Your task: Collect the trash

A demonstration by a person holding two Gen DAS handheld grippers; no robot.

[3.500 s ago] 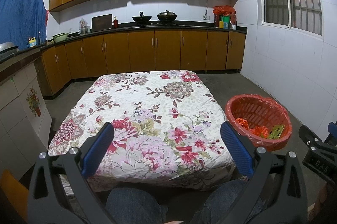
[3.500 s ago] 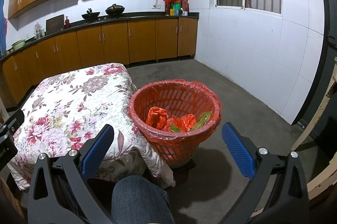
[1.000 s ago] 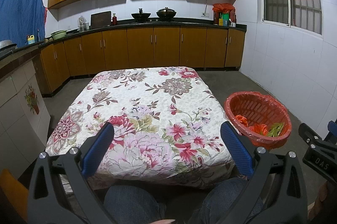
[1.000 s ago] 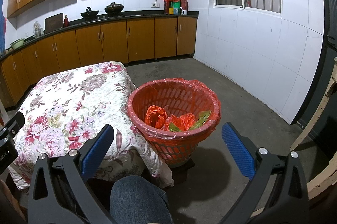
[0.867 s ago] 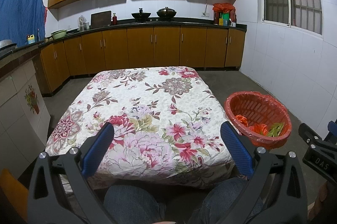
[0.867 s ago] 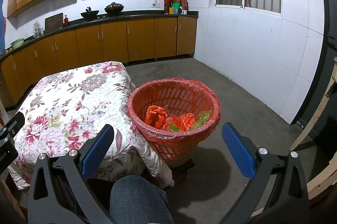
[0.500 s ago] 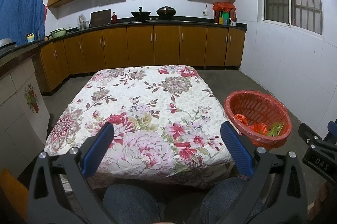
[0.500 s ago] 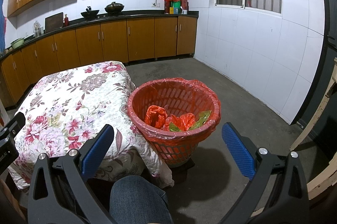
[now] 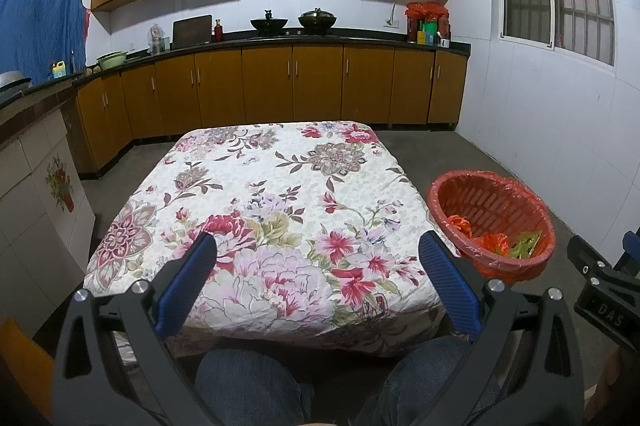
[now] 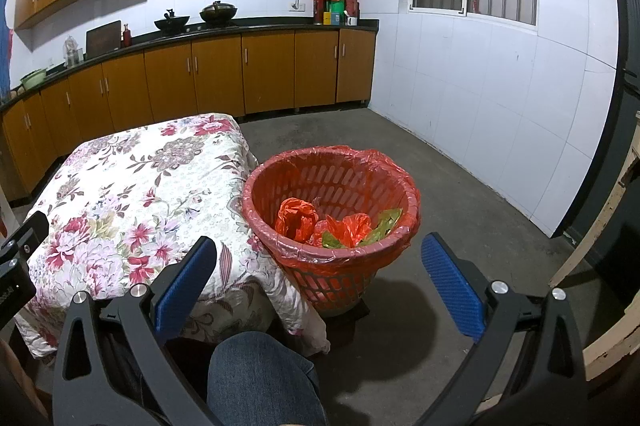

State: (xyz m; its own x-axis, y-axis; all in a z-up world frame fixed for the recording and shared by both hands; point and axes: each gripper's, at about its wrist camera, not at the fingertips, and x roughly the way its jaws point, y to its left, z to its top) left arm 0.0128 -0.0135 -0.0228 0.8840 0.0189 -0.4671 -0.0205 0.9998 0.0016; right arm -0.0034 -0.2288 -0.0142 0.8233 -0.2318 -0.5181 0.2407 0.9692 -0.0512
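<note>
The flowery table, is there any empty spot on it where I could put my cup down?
Yes. The whole flowered tablecloth looks bare, from the near edge by the person's knees to the far edge facing the cabinets. The crowded spot is off its right side: the red basket stands close against the cloth and holds crumpled red bags and green wrappers.

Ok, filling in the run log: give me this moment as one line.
left gripper: open, empty | right gripper: open, empty | red basket: beside table, holds trash | floral tablecloth: no trash visible

We read only "DAS", white letters on the black body of the right gripper (image 9: 600, 310).
</note>
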